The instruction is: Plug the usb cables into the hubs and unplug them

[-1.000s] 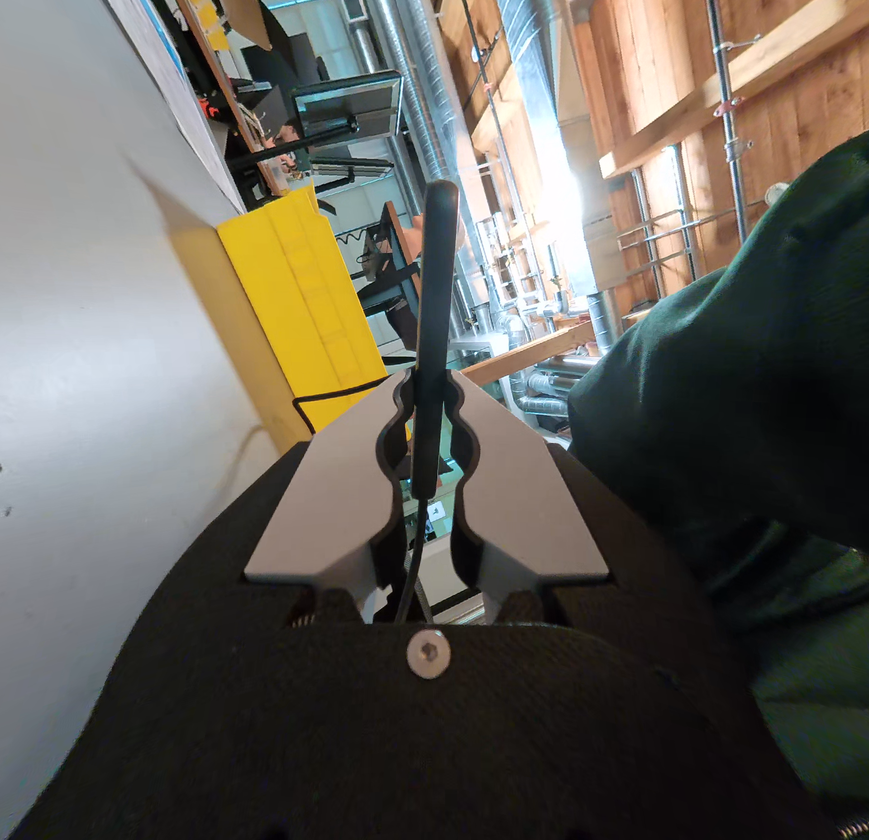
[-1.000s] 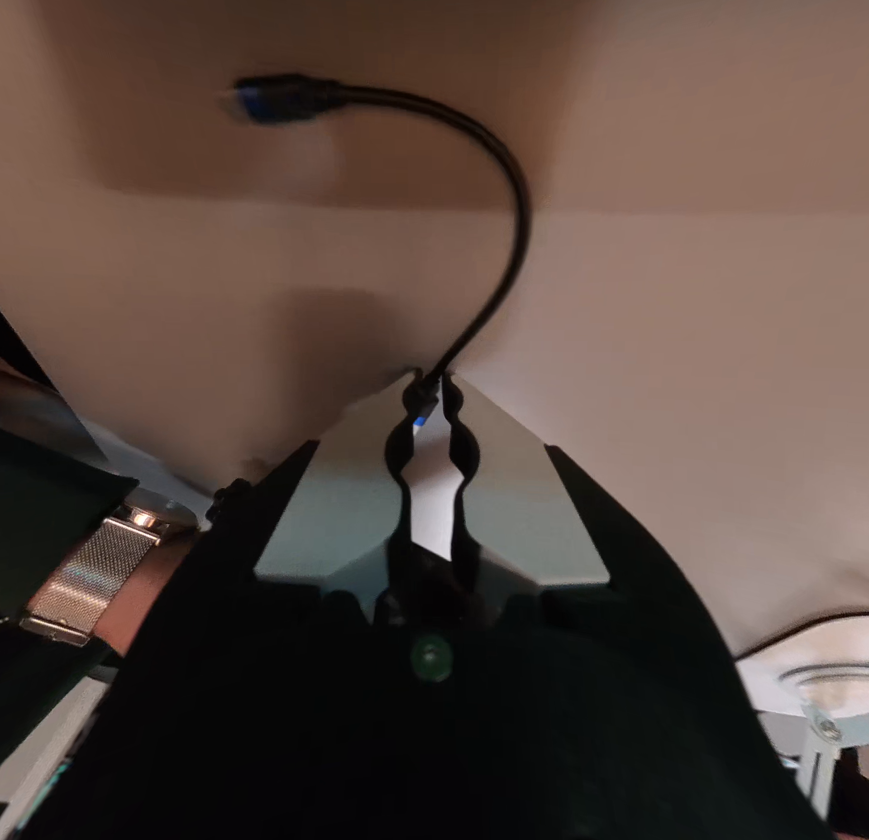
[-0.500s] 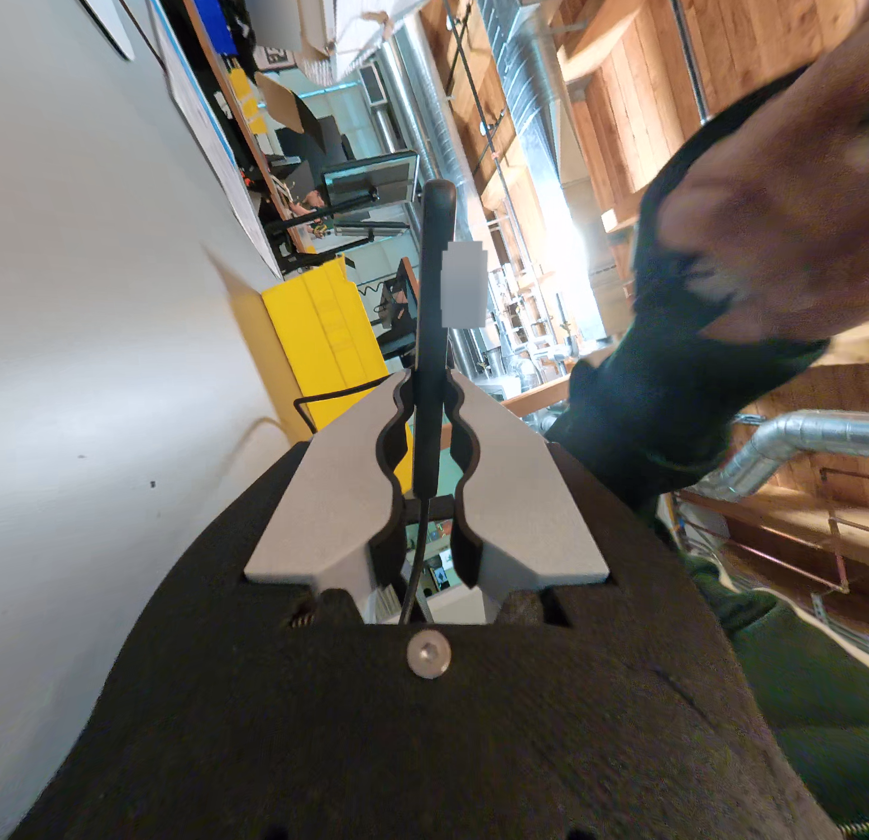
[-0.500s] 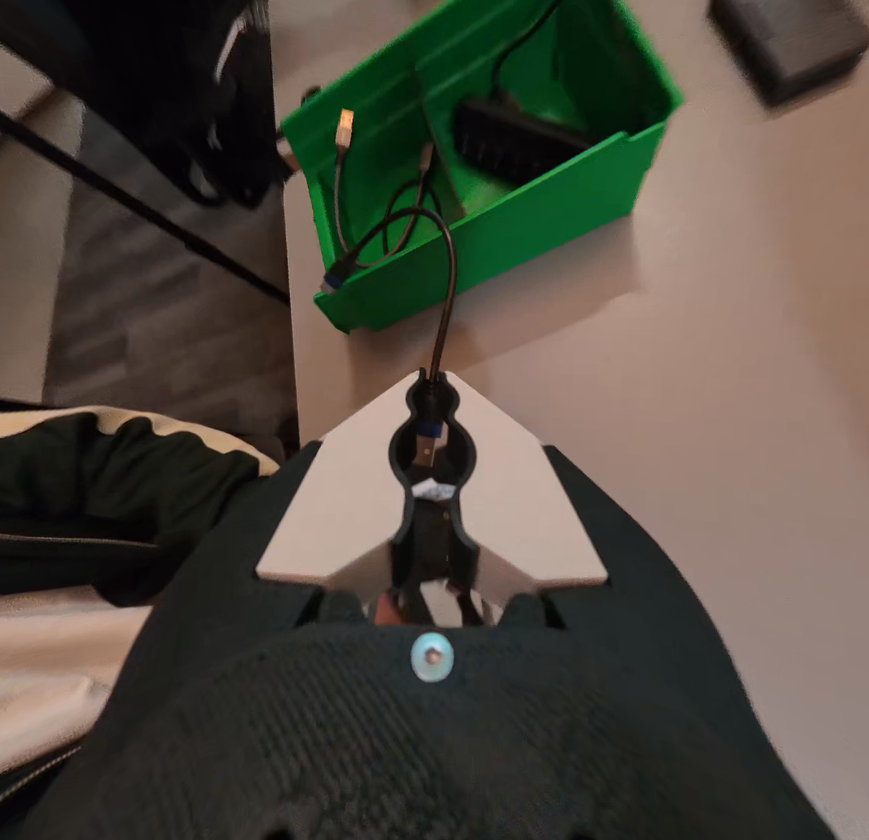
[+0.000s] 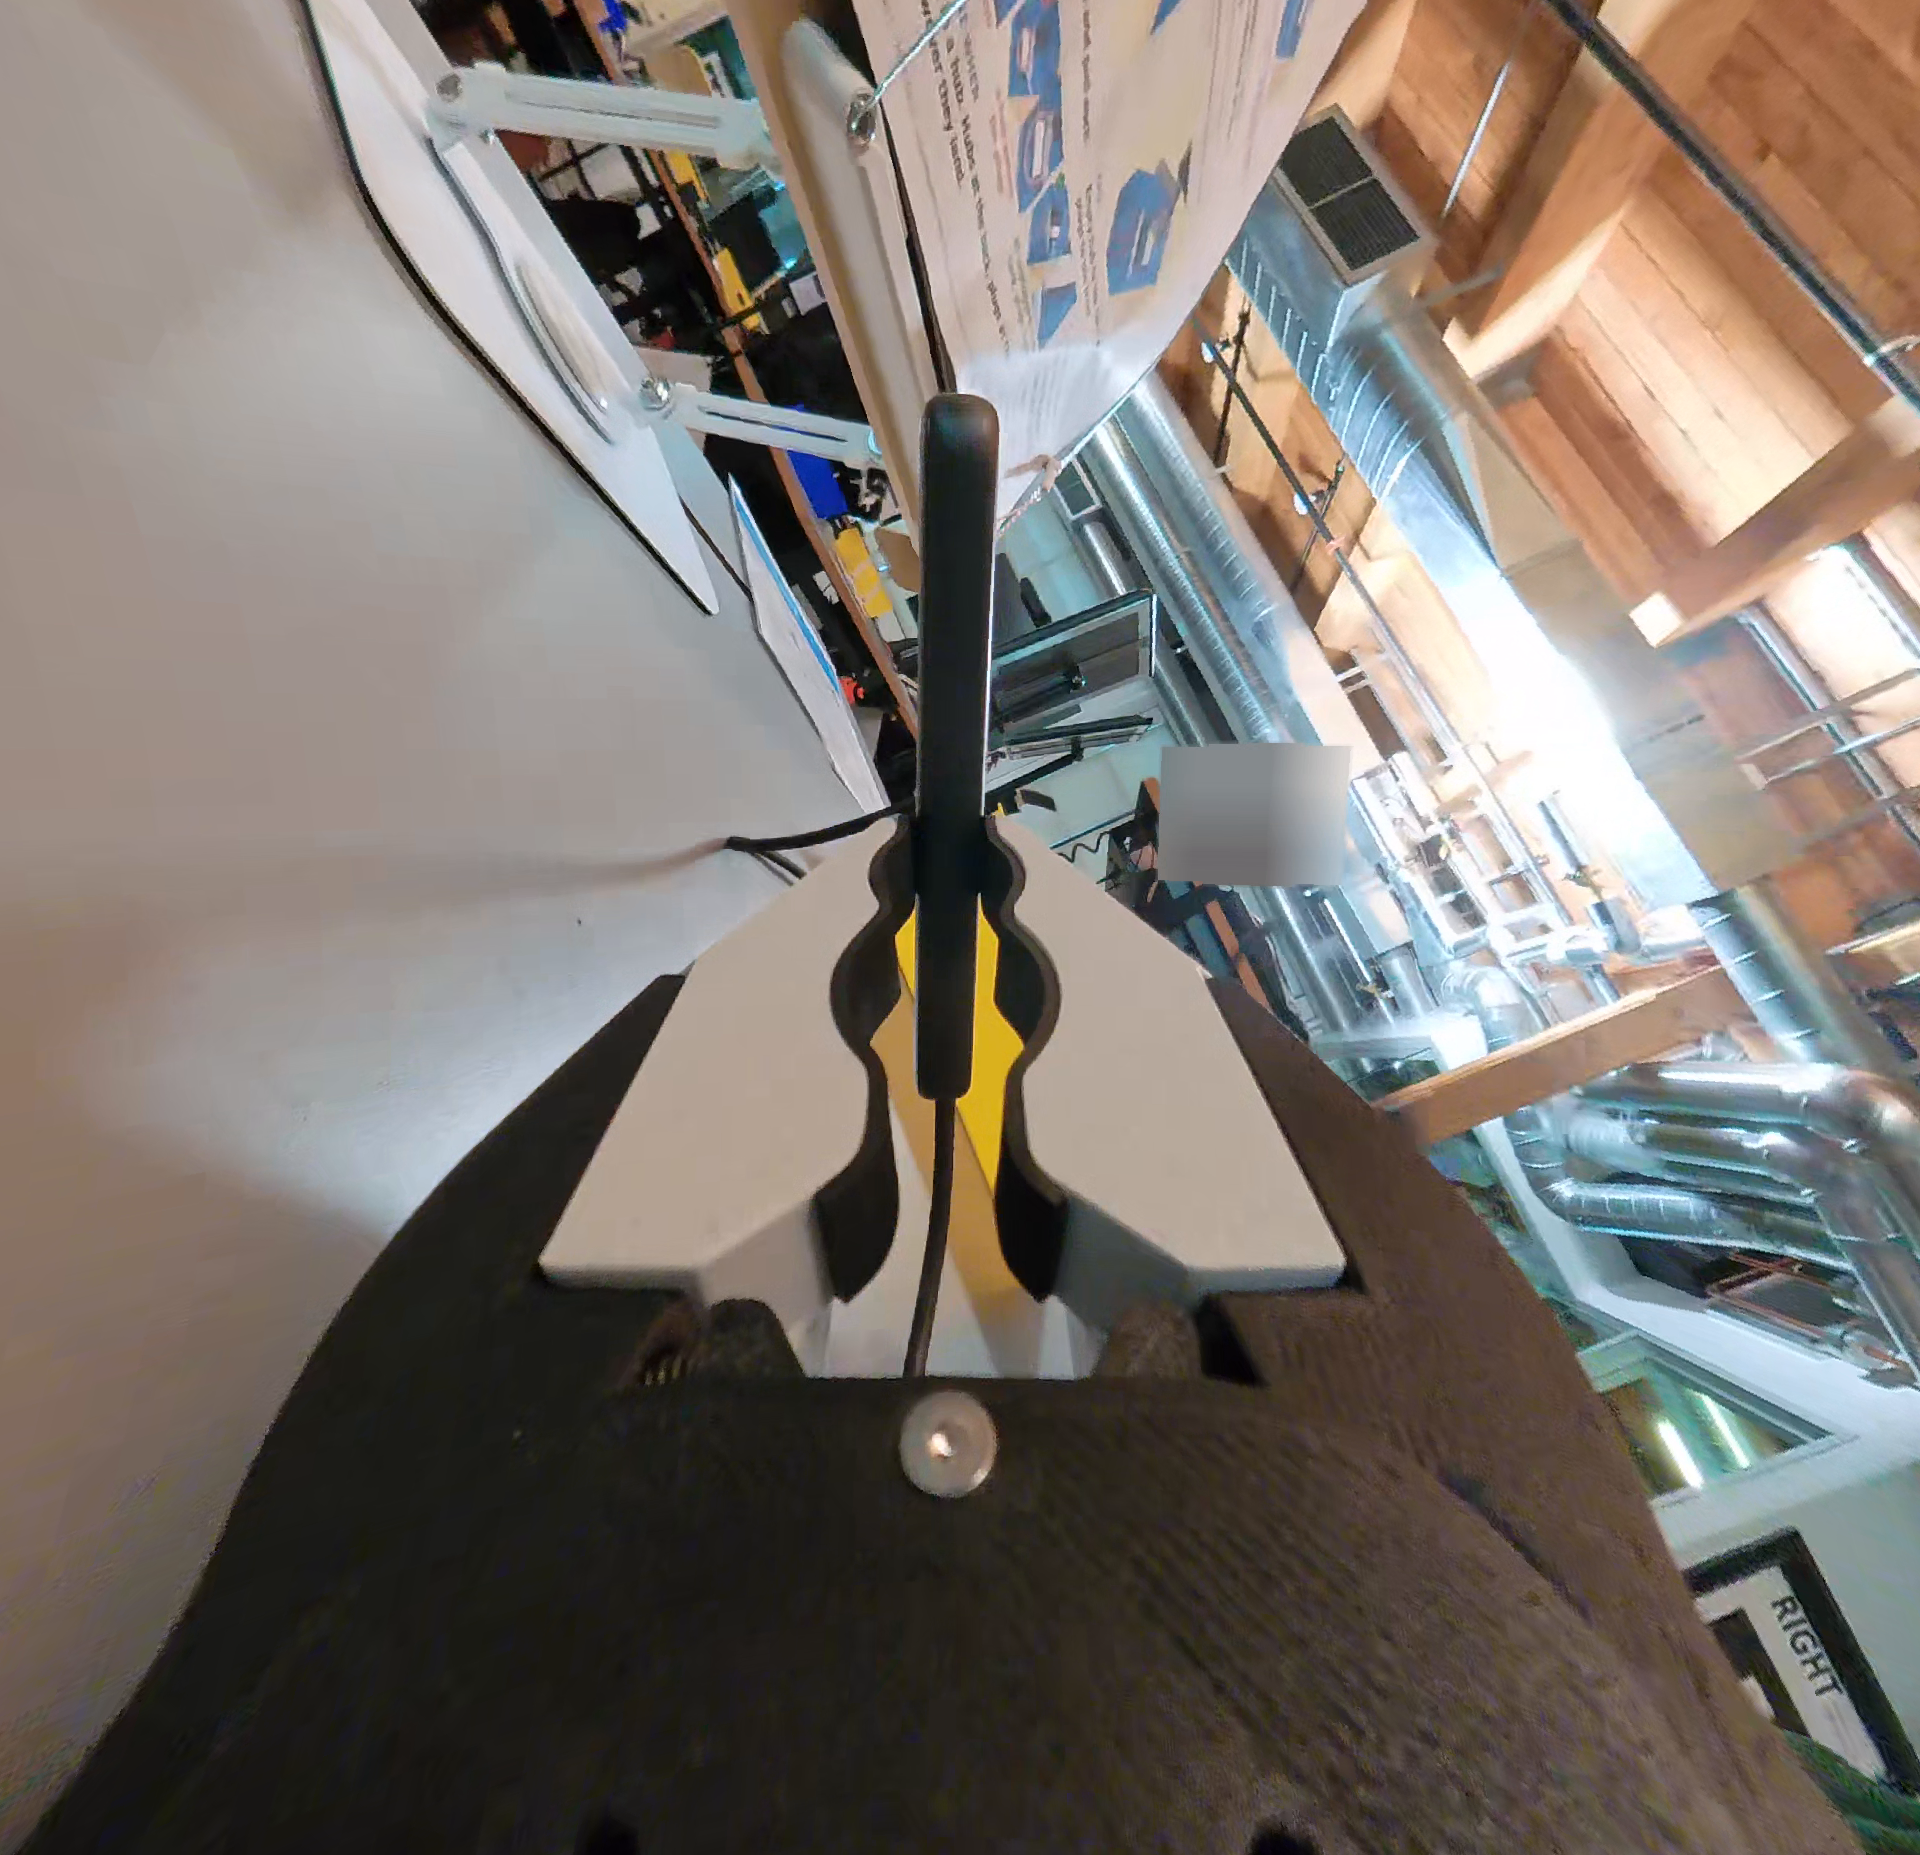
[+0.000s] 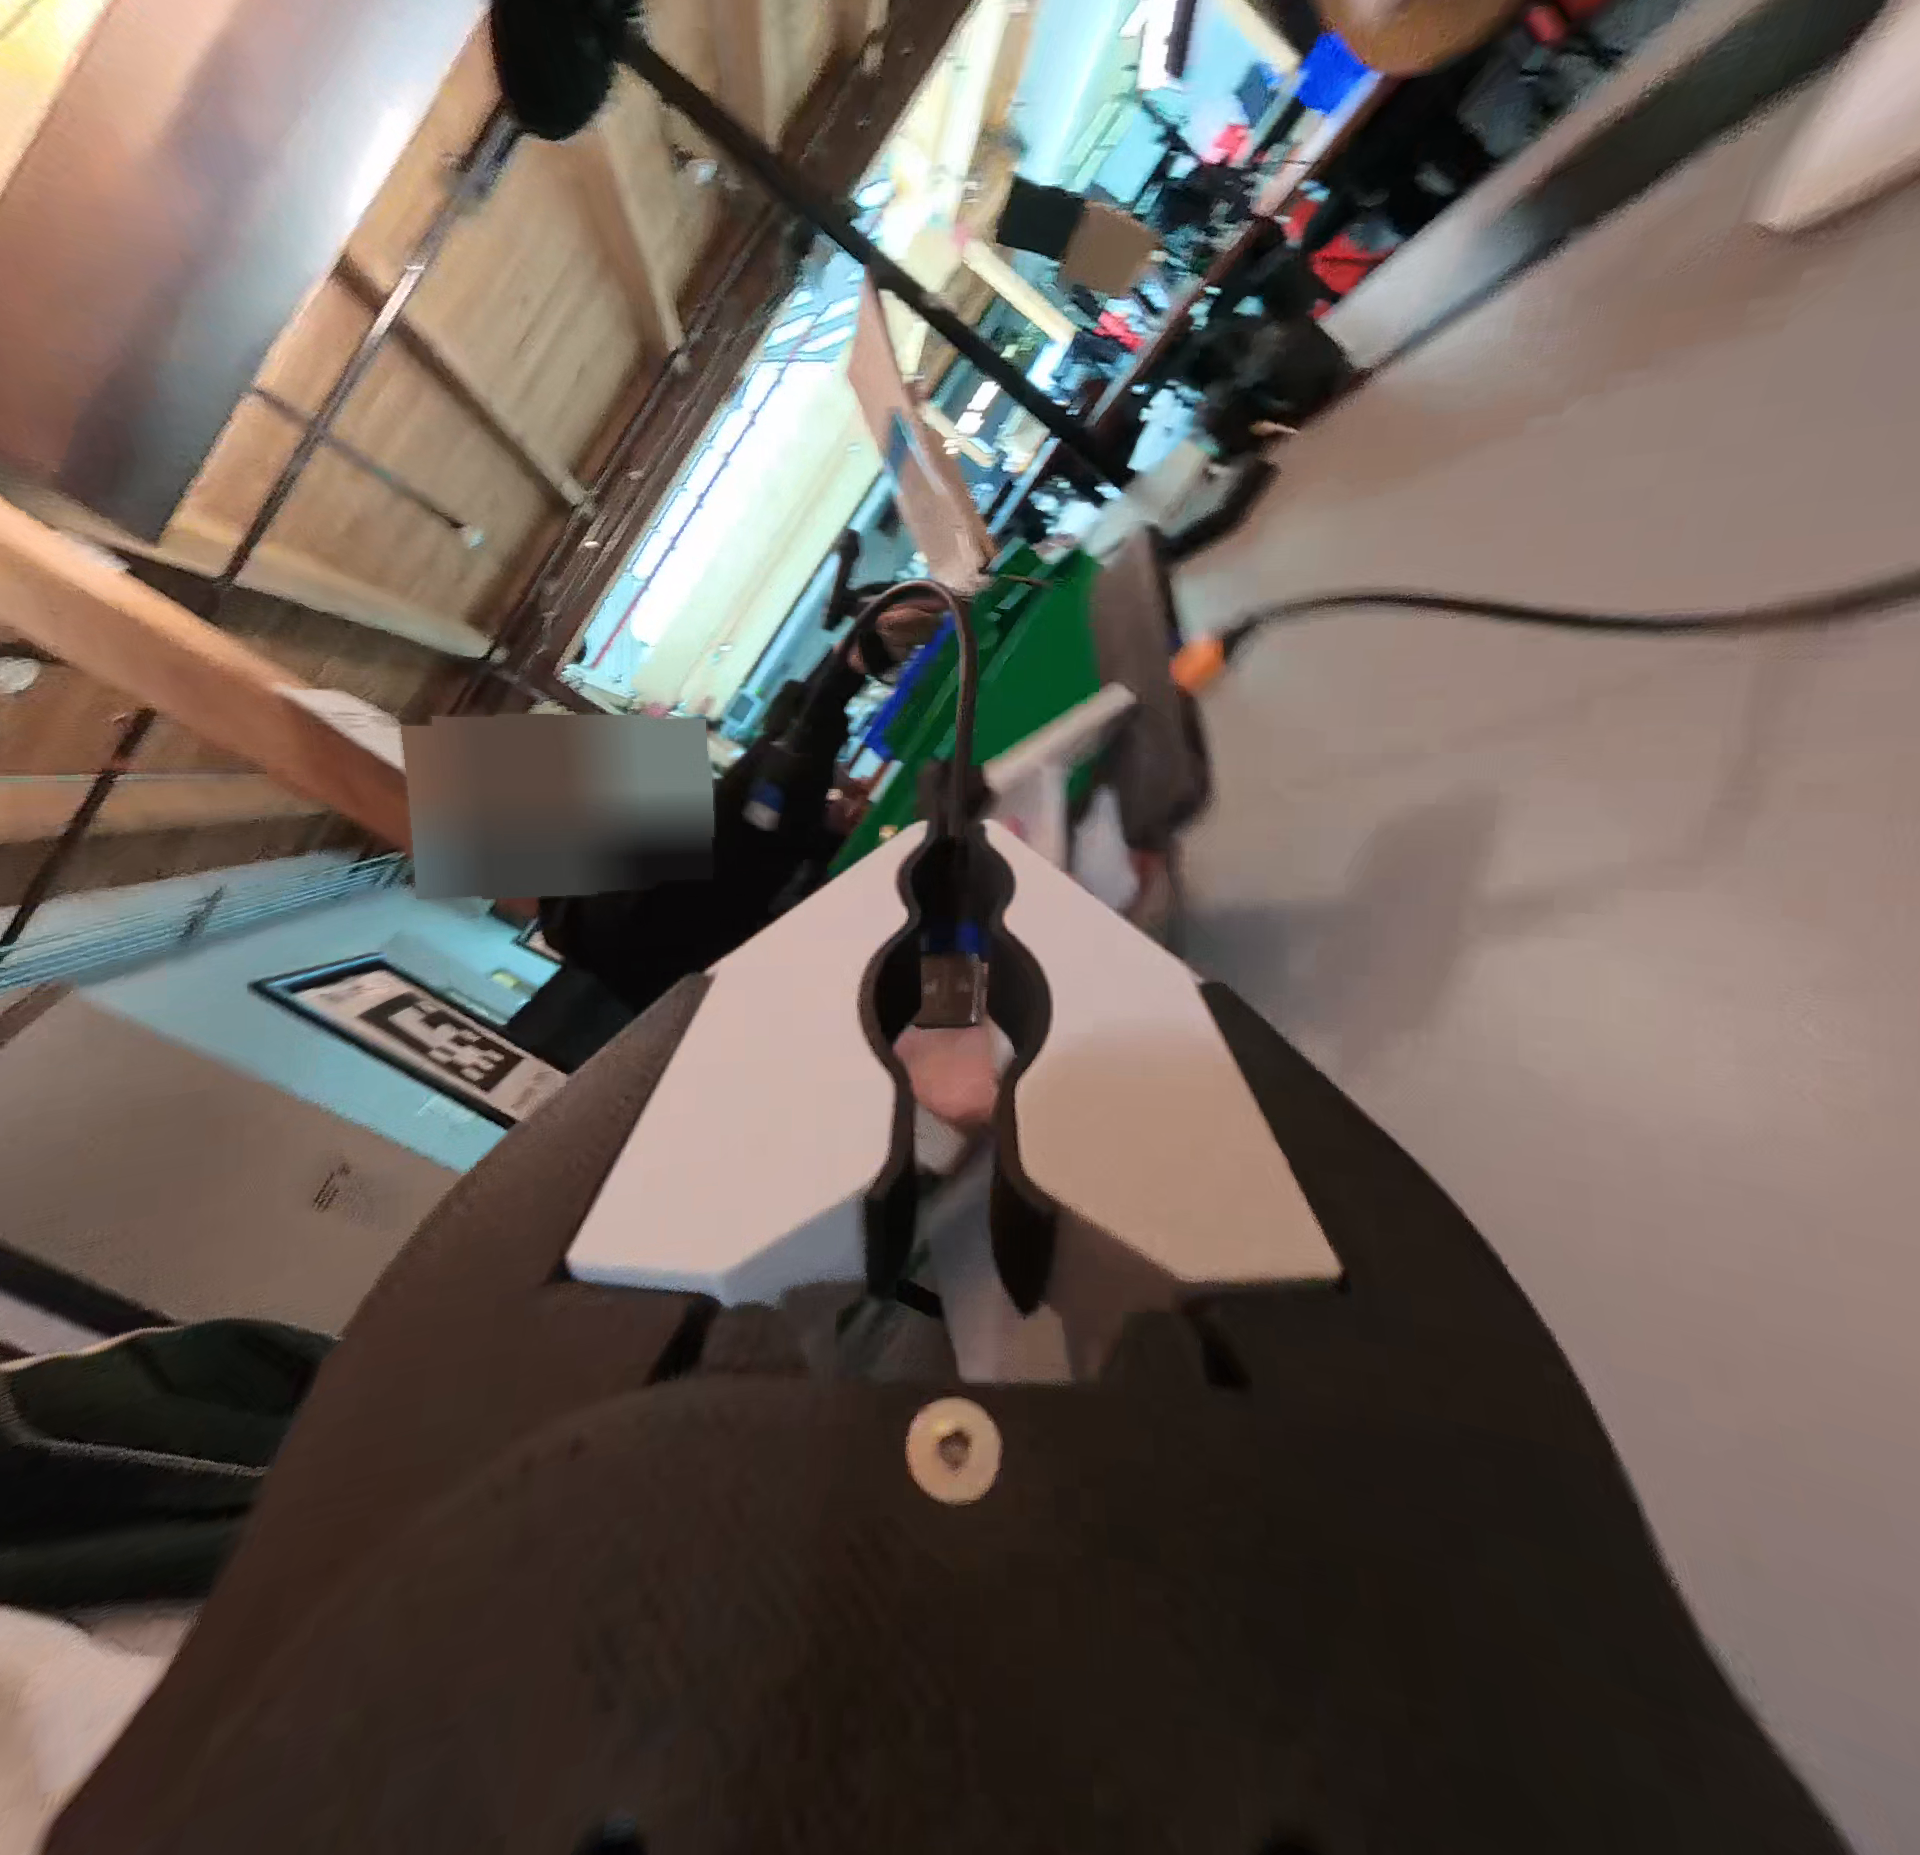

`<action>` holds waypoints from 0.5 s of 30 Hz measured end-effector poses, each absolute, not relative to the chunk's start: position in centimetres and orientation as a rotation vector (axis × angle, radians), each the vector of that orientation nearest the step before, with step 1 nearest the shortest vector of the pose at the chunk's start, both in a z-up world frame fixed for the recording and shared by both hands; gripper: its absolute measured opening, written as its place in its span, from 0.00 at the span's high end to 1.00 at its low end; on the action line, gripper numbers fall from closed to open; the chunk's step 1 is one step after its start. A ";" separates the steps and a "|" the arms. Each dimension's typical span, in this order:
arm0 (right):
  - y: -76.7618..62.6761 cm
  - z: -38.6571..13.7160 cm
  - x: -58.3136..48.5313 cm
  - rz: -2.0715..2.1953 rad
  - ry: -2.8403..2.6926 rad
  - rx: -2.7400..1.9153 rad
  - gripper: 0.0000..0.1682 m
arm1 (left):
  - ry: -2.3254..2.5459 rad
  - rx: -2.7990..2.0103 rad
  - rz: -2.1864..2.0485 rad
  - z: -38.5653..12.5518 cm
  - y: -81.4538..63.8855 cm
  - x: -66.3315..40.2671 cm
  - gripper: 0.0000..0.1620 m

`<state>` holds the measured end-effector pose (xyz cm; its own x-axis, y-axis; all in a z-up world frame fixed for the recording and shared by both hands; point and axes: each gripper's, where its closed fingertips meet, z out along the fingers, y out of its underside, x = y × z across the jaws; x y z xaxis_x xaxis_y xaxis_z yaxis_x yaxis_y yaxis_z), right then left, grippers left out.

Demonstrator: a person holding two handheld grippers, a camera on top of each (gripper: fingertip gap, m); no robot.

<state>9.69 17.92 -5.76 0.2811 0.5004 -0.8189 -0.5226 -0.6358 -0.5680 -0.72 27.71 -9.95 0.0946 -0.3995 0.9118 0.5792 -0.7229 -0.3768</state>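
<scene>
I am holding both tools up off the white table (image 5: 260,662), and each view is tilting steeply, so the room is lying sideways across both pictures. My left gripper (image 5: 948,839) is clenching a slim black hub (image 5: 954,662) edge-on between its grey fingers (image 5: 727,1078); the hub is standing straight out past the tips, and its thin black lead (image 5: 928,1234) is running back down between the fingers toward the tool's body. Behind the gap a yellow bin (image 5: 982,1067) is showing. Farther off a sheet of printed paper (image 5: 1060,143) is hanging from a wire, with silver ducts (image 5: 1299,579) and wooden beams beyond. My right gripper (image 6: 951,849) is pinching the USB cable (image 6: 961,683) just behind its plug (image 6: 951,990), whose metal end with a blue collar is pointing back toward the camera inside the rounded gap. The cable is arching forward out of the tips and curling over to its far end, which is hanging free in the air. A green bin (image 6: 1029,662) is sitting on the table past it, blurred, and another black cord (image 6: 1558,616) is trailing across the tabletop.
</scene>
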 end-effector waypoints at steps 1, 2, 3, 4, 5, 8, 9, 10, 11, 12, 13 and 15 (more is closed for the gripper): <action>17.4 -7.3 10.8 1.441 0.043 -1.717 0.98 | -0.174 -1.651 -1.727 -9.9 27.7 -0.8 0.95; 17.0 -8.7 11.7 1.364 0.060 -1.750 0.98 | -0.175 -1.650 -1.730 -9.8 27.7 -0.9 0.95; 16.6 -9.7 12.0 1.315 0.051 -1.782 0.98 | -0.170 -1.641 -1.732 -9.6 27.7 -0.9 0.95; 16.1 -10.0 11.8 1.305 0.018 -1.803 0.98 | -0.152 -1.637 -1.735 -9.5 27.6 -0.9 0.95; 15.7 -10.0 11.3 1.312 -0.016 -1.812 0.99 | -0.132 -1.644 -1.739 -9.5 27.4 -0.8 0.95; 15.2 -10.3 9.8 1.341 -0.114 -1.836 1.00 | -0.106 -1.654 -1.739 -9.4 27.2 -0.8 0.95; 15.1 -11.0 9.5 1.326 -0.148 -1.872 1.00 | -0.107 -1.650 -1.746 -9.4 27.2 -0.8 0.95; 15.0 -11.7 9.3 1.323 -0.176 -1.906 1.00 | -0.110 -1.644 -1.755 -9.3 27.3 -0.9 0.95; 14.9 -12.0 9.2 1.343 -0.193 -1.926 1.00 | -0.112 -1.641 -1.763 -9.3 27.3 -0.9 0.95; 14.9 -11.9 9.3 1.373 -0.201 -1.928 1.00 | -0.111 -1.640 -1.771 -9.4 27.4 -0.8 0.95; 14.9 -11.6 9.6 1.396 -0.208 -1.921 0.99 | -0.104 -1.639 -1.782 -9.4 27.3 -0.7 0.95; 15.1 -11.1 10.3 1.417 -0.245 -1.905 0.97 | -0.095 -1.641 -1.818 -9.4 27.4 -0.3 0.95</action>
